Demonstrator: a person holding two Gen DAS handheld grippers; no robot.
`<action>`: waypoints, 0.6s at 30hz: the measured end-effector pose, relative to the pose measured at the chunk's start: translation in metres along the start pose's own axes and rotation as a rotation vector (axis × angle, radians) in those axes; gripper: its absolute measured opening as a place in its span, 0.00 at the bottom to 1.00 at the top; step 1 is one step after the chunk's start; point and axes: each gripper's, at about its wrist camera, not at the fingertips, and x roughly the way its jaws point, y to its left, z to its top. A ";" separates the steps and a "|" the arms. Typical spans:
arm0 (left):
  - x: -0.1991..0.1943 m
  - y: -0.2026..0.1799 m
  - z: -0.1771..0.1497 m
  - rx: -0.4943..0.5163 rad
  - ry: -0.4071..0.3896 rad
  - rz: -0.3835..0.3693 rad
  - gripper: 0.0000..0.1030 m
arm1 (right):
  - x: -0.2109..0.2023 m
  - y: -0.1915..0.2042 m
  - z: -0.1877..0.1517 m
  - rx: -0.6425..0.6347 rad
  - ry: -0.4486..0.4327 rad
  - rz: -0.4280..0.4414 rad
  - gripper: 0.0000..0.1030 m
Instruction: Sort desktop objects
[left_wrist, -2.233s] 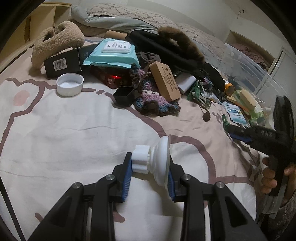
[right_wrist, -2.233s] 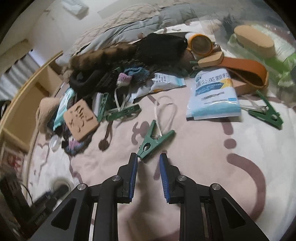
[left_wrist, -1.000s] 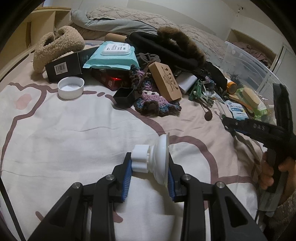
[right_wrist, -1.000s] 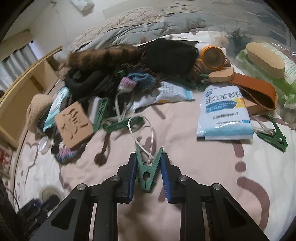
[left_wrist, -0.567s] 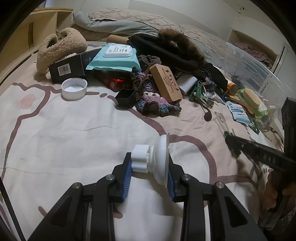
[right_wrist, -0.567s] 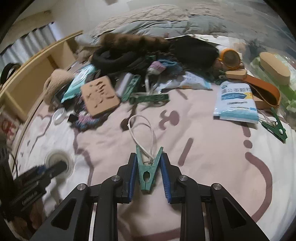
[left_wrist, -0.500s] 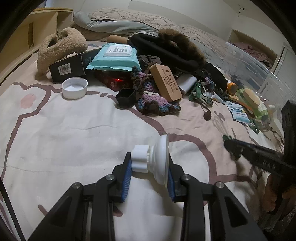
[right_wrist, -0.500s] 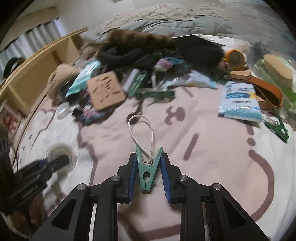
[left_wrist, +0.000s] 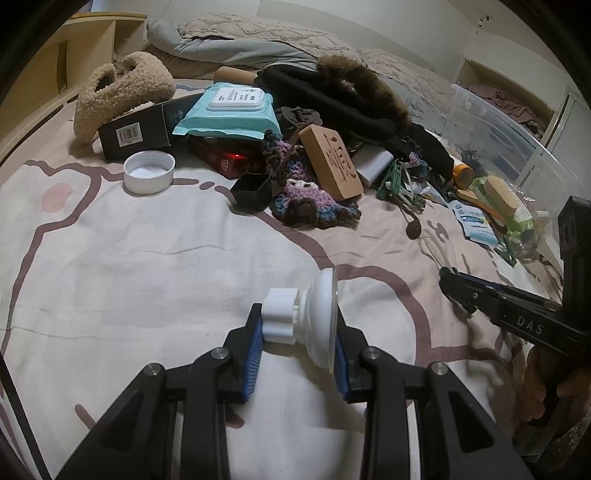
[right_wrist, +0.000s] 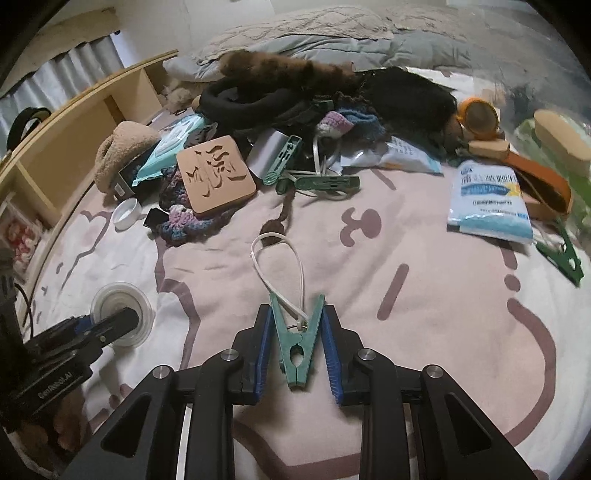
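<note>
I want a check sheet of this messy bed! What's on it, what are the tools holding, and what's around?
Surface: bedspread with brown line drawing, bare near the tools.
Job's things: white suction cup in left tool; green clip with white loop in right tool.
Clutter: pile at the far side: wipes pack, white cap, wooden block, crochet piece, black box, fuzzy slipper, more green clips, blue sachet.
Grippers: both shut on their things.
Cables: nothing seen.
Surroundings: clear bin, wooden shelf, grey bedding.
</note>
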 end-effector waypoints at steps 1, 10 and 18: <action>-0.001 0.000 0.001 -0.001 -0.002 0.003 0.32 | -0.002 0.000 0.001 -0.002 -0.003 0.006 0.26; -0.038 -0.007 0.020 0.018 -0.090 0.011 0.31 | -0.048 -0.002 0.025 0.010 -0.059 0.053 0.26; -0.083 -0.020 0.042 0.042 -0.166 0.004 0.31 | -0.116 0.009 0.053 -0.021 -0.130 0.079 0.26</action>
